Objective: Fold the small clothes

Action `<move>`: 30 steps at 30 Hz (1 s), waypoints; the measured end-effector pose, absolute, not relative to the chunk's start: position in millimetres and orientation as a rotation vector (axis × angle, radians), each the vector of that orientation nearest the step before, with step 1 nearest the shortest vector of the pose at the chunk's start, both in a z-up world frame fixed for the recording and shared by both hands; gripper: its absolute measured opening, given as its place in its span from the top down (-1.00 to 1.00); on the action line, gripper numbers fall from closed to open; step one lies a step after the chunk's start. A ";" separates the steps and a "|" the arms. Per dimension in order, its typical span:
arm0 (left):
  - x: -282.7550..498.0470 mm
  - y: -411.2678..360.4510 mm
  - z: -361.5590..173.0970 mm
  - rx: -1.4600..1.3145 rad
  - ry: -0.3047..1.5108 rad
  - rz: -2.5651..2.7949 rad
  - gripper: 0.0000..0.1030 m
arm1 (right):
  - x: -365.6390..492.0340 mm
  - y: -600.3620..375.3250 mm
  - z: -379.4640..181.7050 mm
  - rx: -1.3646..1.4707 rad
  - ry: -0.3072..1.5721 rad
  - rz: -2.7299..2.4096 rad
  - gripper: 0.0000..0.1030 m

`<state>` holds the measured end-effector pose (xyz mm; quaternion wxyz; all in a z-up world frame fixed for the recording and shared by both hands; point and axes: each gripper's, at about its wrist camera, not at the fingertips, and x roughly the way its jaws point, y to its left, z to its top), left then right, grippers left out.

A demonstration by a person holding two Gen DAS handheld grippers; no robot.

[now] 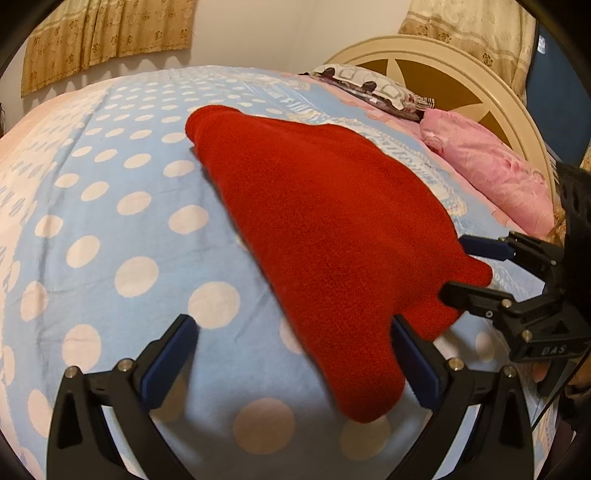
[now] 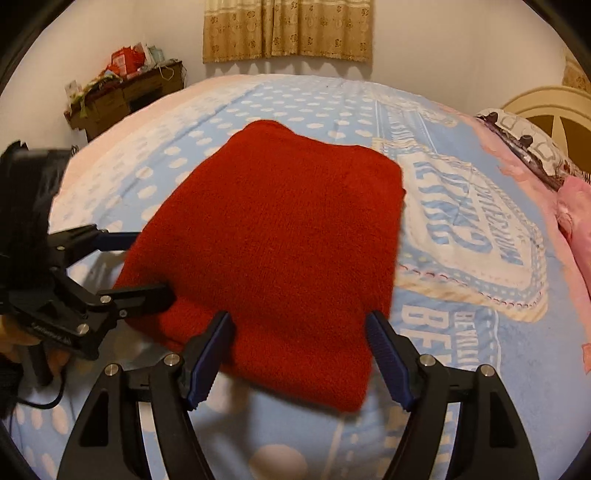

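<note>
Red knit, thick and fuzzy, fills the near ground: the red garment lies folded into a rough rectangle on the bed, near edge just ahead of both grippers. The right gripper hovers low at that edge, jaws spread wide, grasping nothing, its blue pads straddling the near hem. The left gripper comes in from the garment's left side, also released, with one corner of the cloth drooping between its fingers but not pinched.

Here is the risk, as I judge it: this knit is bulky and springy, so a jaw closing on the top layer alone could peel the fold open. The blue dotted bedspread is soft and loose too, and a low pinch could snag it along with the garment. With both grippers crowded at the same near corner, they could also knock each other.

Farther back, the garment's far edge sits flat. Beyond it a pink pillow rests against the headboard, and curtains hang on the wall.
</note>
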<state>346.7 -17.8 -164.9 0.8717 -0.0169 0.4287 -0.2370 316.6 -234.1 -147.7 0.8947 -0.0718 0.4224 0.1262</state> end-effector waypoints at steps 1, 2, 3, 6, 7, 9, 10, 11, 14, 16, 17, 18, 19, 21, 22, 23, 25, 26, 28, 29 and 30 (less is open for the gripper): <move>346.6 -18.7 -165.0 -0.033 0.896 -0.495 -1.00 | 316.6 -236.2 -151.0 -0.149 0.892 0.254 -0.46; 346.3 -18.9 -164.9 -0.030 0.896 -0.494 -1.00 | 318.0 -238.6 -157.0 -0.148 0.921 0.252 -0.46; 346.0 -18.8 -164.7 -0.031 0.895 -0.495 -1.00 | 317.9 -242.8 -159.0 -0.122 0.926 0.267 -0.46; 346.1 -17.3 -164.8 -0.039 0.897 -0.499 -1.00 | 314.8 -251.7 -142.7 -0.089 0.858 0.243 -0.46; 345.8 -17.4 -164.8 -0.040 0.896 -0.500 -1.00 | 312.4 -254.2 -130.0 -0.072 0.805 0.238 -0.46; 346.1 -17.7 -165.0 -0.039 0.897 -0.499 -1.00 | 314.8 -253.5 -109.2 -0.057 0.745 0.243 -0.46; 345.8 -17.7 -165.1 -0.039 0.897 -0.499 -1.00 | 318.8 -251.1 -102.2 -0.061 0.734 0.246 -0.46; 345.5 -17.5 -165.0 -0.040 0.898 -0.500 -1.00 | 326.3 -247.7 -94.6 -0.064 0.724 0.258 -0.46; 344.2 -17.4 -163.4 -0.045 0.887 -0.498 -1.00 | 357.4 -241.3 -85.8 0.019 0.734 0.372 -0.46; 338.4 -16.6 -157.3 -0.045 0.846 -0.501 -1.00 | 381.8 -235.7 -93.4 0.075 0.793 0.425 -0.46; 332.7 -16.0 -152.1 -0.048 0.805 -0.520 -1.00 | 394.5 -231.5 -103.5 0.093 0.844 0.436 -0.46; 328.7 -16.3 -149.0 -0.049 0.780 -0.536 -1.00 | 401.3 -225.7 -113.5 0.093 0.883 0.443 -0.46; 324.5 -17.6 -145.7 -0.045 0.755 -0.550 -1.00 | 410.0 -222.6 -129.5 0.069 0.934 0.421 -0.46; 321.5 -22.1 -144.9 -0.026 0.741 -0.559 -1.00 | 410.6 -226.2 -147.9 0.052 0.963 0.375 -0.46; 321.8 -26.3 -148.0 -0.006 0.752 -0.555 -1.00 | 404.7 -228.3 -149.1 0.058 0.931 0.384 -0.46; 323.4 -27.4 -149.7 0.002 0.766 -0.551 -1.00 | 400.2 -228.8 -150.1 0.062 0.929 0.384 -0.46; 327.0 -28.9 -153.0 0.005 0.795 -0.551 -1.00 | 390.9 -229.6 -150.5 0.048 0.922 0.369 -0.46; 328.1 -27.0 -153.3 -0.006 0.799 -0.551 -1.00 | 386.8 -228.7 -151.8 0.020 0.917 0.363 -0.46; 331.3 -21.0 -152.0 -0.034 0.800 -0.538 -1.00 | 382.7 -227.4 -154.0 -0.017 0.908 0.356 -0.46; 332.9 -15.6 -150.5 -0.063 0.792 -0.526 -1.00 | 384.8 -230.2 -152.3 -0.010 0.910 0.361 -0.46; 332.6 -11.8 -149.6 -0.086 0.785 -0.520 -1.00 | 386.5 -234.0 -151.7 0.014 0.914 0.371 -0.46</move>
